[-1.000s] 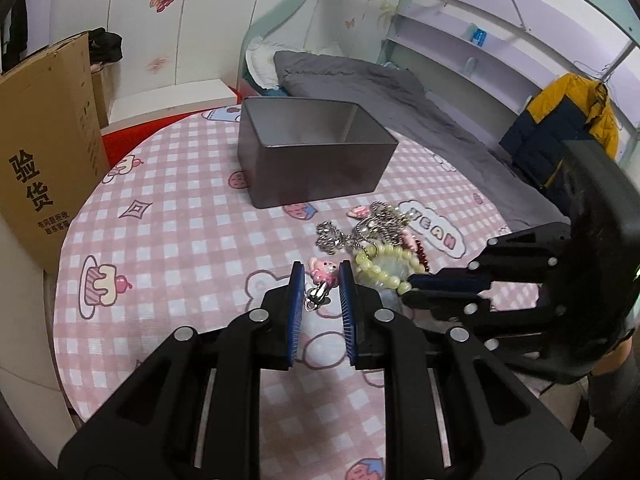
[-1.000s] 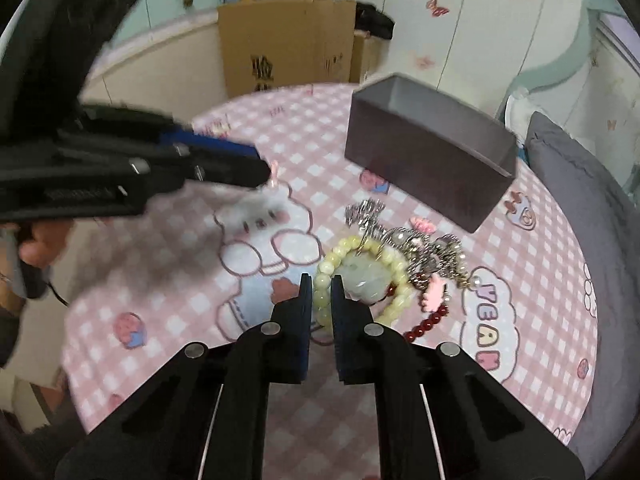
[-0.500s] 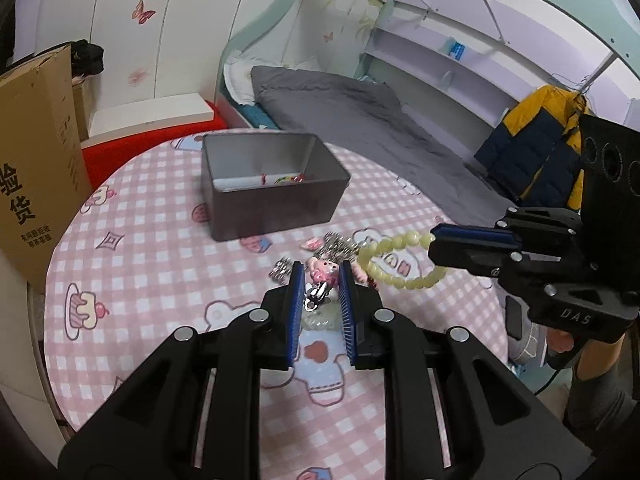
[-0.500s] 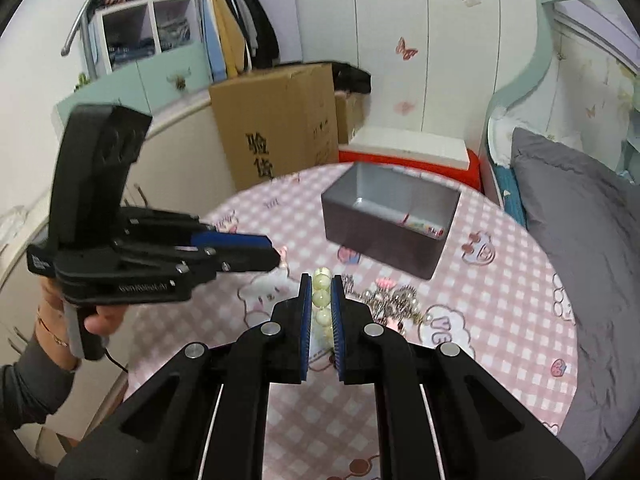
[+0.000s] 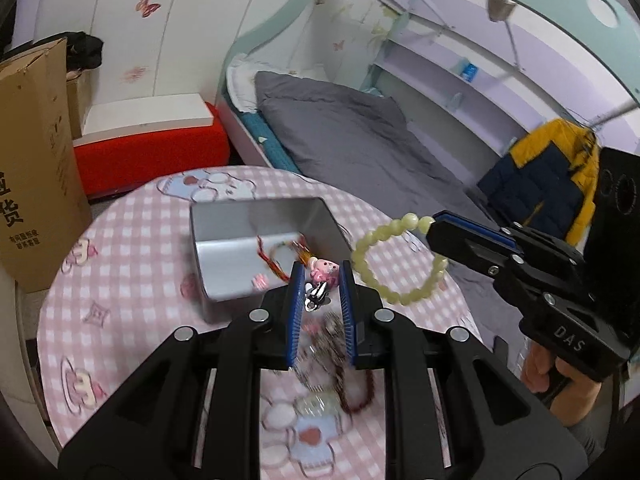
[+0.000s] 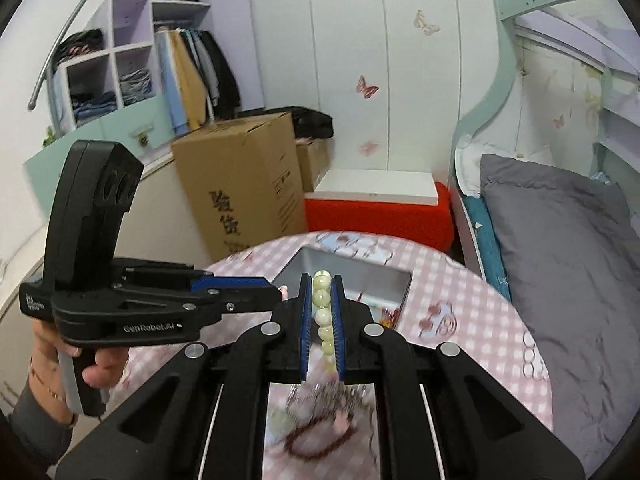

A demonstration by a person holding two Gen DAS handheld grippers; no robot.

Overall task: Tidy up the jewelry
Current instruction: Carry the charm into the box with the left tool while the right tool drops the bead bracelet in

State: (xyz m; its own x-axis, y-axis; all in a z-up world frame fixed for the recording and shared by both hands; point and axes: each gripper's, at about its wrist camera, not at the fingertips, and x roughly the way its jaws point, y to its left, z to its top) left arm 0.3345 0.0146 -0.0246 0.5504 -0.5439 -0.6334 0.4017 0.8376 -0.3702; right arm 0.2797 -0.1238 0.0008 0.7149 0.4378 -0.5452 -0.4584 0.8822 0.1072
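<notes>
My left gripper (image 5: 319, 280) is shut on a pink pig charm (image 5: 325, 270) with a small metal clip, held in the air near the grey metal box (image 5: 224, 256). A red string bracelet (image 5: 276, 258) lies inside that box. My right gripper (image 6: 321, 294) is shut on a pale green bead bracelet (image 6: 322, 298), which hangs as a loop (image 5: 394, 256) in the left wrist view, to the right of the box (image 6: 396, 282). Below both grippers a pile of jewelry (image 5: 340, 368) stays on the pink checked tablecloth (image 5: 120, 280), among it a dark red bead bracelet (image 6: 316, 442).
A tall cardboard carton (image 5: 32, 184) stands left of the round table. A red bench with a white top (image 5: 152, 136) and a bed with grey bedding (image 5: 360, 140) lie beyond it. A person's hand (image 6: 96, 364) grips the left gripper's handle.
Both grippers have risen from the table with their pieces and moved toward the grey box. The bead bracelet has left the pile and now hangs in the air.
</notes>
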